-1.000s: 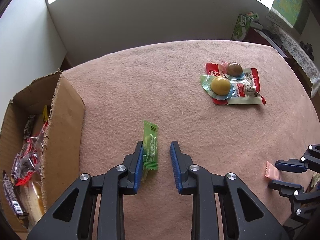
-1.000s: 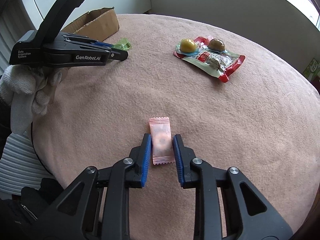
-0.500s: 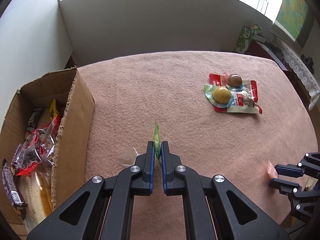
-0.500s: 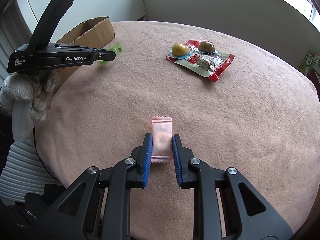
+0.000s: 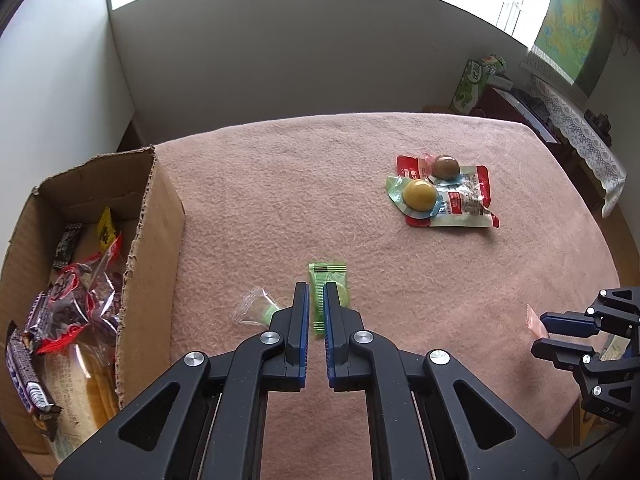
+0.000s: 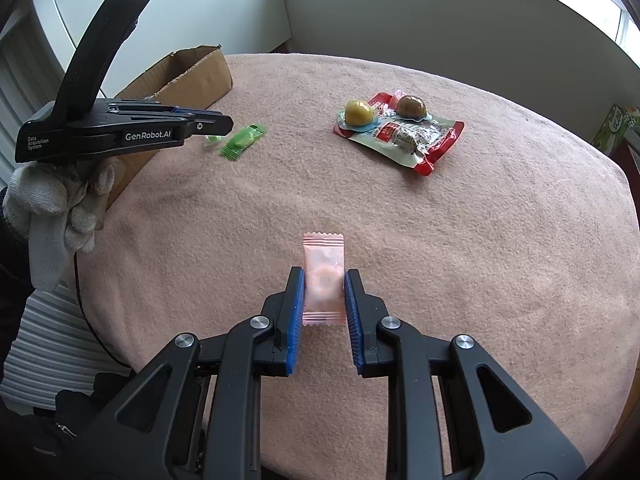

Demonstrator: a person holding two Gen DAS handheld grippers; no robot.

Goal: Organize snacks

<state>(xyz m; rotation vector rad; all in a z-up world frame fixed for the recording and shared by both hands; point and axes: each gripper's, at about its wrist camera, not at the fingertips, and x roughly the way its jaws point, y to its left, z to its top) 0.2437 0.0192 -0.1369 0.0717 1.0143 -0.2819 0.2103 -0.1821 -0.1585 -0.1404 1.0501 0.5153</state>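
Left wrist: left hand-held gripper (image 5: 316, 304) clamped on green candy wrapper (image 5: 329, 288) above pink surface (image 5: 280, 200), beside cardboard box (image 5: 160, 216) of snacks; egg packets (image 5: 440, 196) well apart. Right wrist: right hand-held gripper (image 6: 324, 284) clamped on pink candy packet (image 6: 323, 268), just above surface, near its front edge

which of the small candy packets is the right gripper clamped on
The pink packet, pinched in the right gripper. The green packet sits in the left gripper, near the cardboard box.
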